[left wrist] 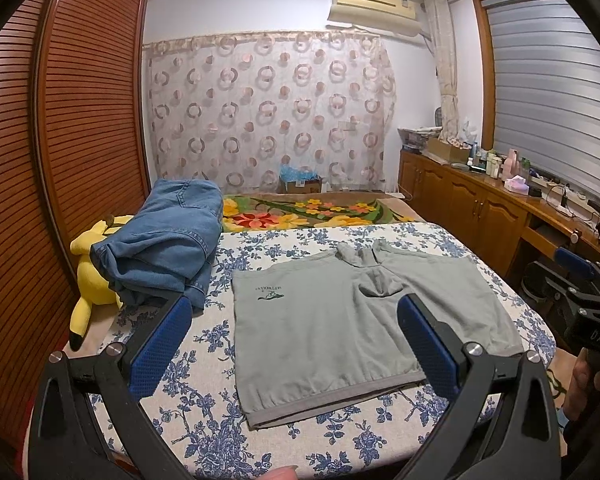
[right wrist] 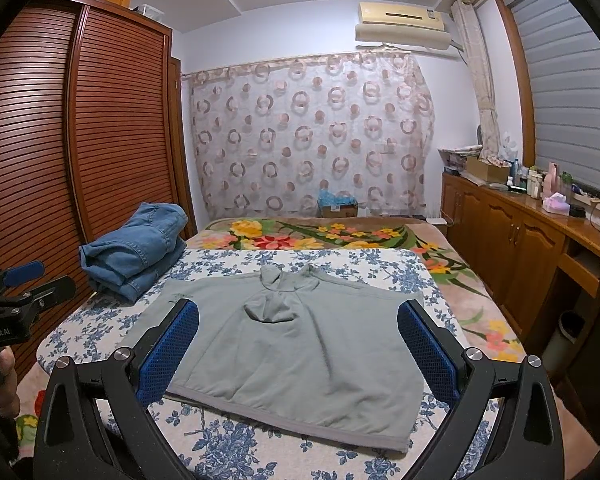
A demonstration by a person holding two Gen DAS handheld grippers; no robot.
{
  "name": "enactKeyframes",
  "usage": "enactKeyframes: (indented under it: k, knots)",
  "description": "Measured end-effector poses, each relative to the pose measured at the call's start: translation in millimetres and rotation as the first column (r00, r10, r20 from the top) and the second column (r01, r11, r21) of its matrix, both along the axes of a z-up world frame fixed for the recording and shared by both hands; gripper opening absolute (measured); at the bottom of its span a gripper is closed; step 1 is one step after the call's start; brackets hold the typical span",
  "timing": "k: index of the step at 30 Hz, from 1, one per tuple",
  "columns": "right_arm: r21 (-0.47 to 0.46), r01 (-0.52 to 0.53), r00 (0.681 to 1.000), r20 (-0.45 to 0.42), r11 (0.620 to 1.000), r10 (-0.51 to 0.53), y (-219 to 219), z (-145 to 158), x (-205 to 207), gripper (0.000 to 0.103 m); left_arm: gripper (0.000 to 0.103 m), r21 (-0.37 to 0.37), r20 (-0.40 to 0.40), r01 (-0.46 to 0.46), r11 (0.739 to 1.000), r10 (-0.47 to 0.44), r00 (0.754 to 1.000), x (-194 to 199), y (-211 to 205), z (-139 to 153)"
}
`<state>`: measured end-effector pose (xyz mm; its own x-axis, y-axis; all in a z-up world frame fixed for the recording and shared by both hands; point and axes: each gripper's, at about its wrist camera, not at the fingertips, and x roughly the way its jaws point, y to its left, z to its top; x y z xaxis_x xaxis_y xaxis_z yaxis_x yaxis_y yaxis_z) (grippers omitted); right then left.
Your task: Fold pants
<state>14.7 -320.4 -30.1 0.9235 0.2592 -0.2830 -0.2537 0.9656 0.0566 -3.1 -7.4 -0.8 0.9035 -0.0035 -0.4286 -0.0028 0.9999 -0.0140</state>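
Note:
Grey-green pants (left wrist: 332, 320) (right wrist: 296, 344) lie spread flat on the blue-flowered cloth (left wrist: 204, 408) (right wrist: 228, 444), waistband toward me, legs pointing away, a small dark logo near their left edge. My left gripper (left wrist: 294, 332) hovers open above the waistband side, blue pads wide apart, nothing between them. My right gripper (right wrist: 298, 336) is open too, above the pants' near part, and holds nothing. Each gripper shows at the edge of the other's view, held by a hand.
Folded blue jeans (left wrist: 164, 244) (right wrist: 136, 248) sit at the cloth's far left, beside a yellow plush toy (left wrist: 90, 276). A flowered blanket (left wrist: 300, 212) (right wrist: 320, 236) covers the bed beyond. A slatted wardrobe (left wrist: 60, 140) stands left, a wooden counter (right wrist: 540, 232) with bottles right.

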Motion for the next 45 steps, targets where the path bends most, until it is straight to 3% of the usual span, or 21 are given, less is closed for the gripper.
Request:
enactKeyframes:
  k: [45]
  knots:
    - [0.003,0.002,1.0,0.017,1.0,-0.002,0,-1,-2,0.1,0.103,-0.001,0.003,0.01,1.0,-0.01,1.0,-3,-9,14]
